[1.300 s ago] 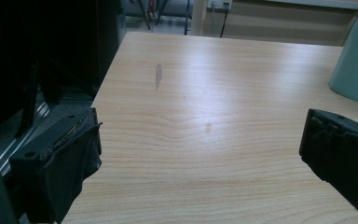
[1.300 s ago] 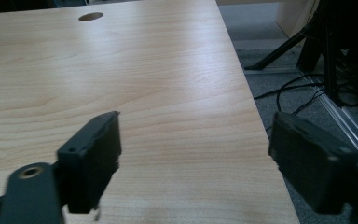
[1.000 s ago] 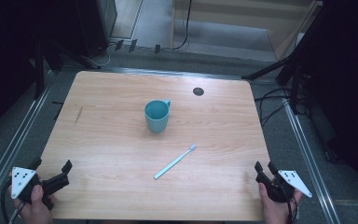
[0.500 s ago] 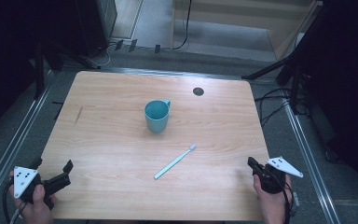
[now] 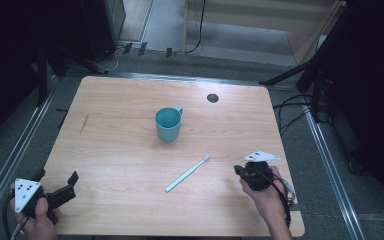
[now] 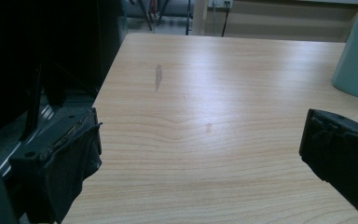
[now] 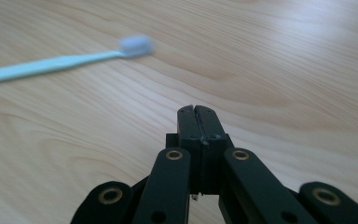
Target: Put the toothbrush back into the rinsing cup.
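Right claw (image 5: 240, 170) is pinched fully together with nothing in it, its jaws having just been closing, and it hangs low over the worktop (image 5: 120, 150) pointing at the light-blue toothbrush (image 5: 187, 173). In the right gripper view the toothbrush (image 7: 60, 62) lies flat ahead and left of the tips, bristle end nearest, not touched. Left claw (image 5: 60, 189) sits parked at the near-left corner, jaws wide apart, empty. Teal mug (image 5: 168, 124) stands upright mid-worktop, well apart from the brush. Looks like the approach step of a brush pickup. Next move: reopen the right claw, line it across the handle, drop until the pads straddle it, then clamp. Thin handle lying flat, so pads need to get right down to the wood.
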{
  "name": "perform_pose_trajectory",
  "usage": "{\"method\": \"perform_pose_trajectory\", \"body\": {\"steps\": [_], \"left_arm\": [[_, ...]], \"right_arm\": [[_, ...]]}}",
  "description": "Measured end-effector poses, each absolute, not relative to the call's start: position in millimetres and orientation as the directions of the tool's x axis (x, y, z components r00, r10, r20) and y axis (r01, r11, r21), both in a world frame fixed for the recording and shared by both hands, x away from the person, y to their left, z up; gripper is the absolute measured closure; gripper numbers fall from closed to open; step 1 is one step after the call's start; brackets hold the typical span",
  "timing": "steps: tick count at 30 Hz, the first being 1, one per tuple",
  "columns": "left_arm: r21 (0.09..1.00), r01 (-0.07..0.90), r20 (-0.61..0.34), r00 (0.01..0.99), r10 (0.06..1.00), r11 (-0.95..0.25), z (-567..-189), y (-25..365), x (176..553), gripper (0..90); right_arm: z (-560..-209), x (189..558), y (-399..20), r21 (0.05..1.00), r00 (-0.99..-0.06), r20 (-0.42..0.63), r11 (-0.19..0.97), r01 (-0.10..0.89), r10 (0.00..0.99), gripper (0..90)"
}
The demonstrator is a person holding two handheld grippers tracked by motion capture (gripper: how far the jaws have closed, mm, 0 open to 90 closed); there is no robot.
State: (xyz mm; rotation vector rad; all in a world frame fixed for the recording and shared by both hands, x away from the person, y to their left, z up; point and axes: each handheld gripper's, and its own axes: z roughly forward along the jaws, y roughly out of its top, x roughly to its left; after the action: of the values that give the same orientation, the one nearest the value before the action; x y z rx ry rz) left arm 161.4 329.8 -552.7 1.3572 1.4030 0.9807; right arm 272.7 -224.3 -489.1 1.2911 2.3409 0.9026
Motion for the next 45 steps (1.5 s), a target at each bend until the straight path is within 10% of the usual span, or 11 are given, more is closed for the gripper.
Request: {"method": "perform_pose_trajectory", "body": {"steps": [20,45], "left_arm": [[0.962,0.259,-0.091,0.032,0.995,0.08,-552.7,329.8,162.5,0.0],[0.961,0.263,-0.098,0.034,0.995,0.086,-552.5,330.4,162.8,0.0]], "right_arm": [[-500.7,271.4,-24.1,0.45,-0.828,-0.014,0.743,0.495,0.56,90.0],[-514.2,243.9,-90.7,0.39,-0.837,-0.016,0.775,0.498,0.546,90.0]]}}
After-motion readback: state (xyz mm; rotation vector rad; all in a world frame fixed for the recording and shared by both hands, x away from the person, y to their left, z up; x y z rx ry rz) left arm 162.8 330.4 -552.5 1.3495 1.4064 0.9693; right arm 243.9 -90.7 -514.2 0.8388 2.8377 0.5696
